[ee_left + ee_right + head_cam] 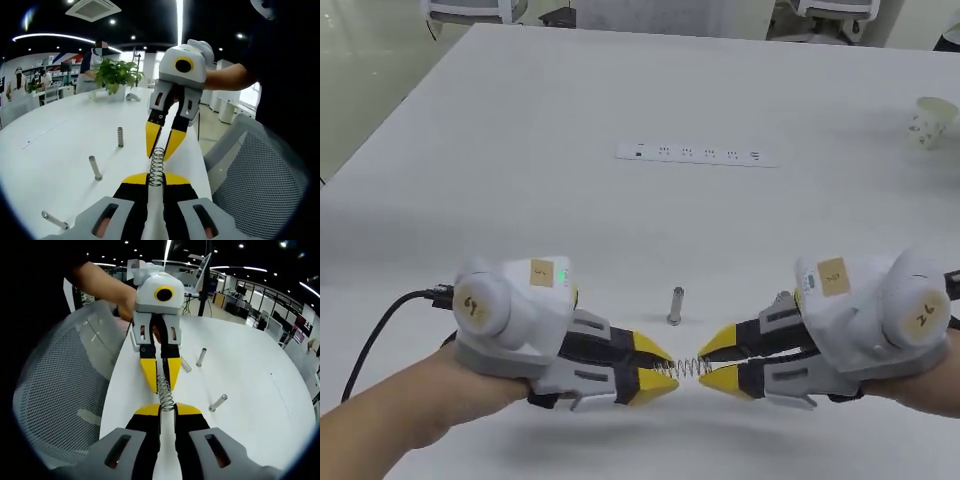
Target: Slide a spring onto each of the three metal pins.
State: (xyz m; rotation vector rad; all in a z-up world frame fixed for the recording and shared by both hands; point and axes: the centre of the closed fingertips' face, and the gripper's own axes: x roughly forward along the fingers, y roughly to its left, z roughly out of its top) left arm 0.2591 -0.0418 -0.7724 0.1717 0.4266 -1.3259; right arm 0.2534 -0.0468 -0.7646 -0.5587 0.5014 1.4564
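Spring (687, 368) runs tip to tip between the left claw (673, 371) and right claw (701, 367), each clenched on one end. The nearest pin (675, 305) stands just beyond both tips (upright, so crosswise to the spring's axis).

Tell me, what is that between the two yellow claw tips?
A coiled spring spans the gap, one end in the left gripper, the other in the right gripper. The head view shows it, and both gripper views too.
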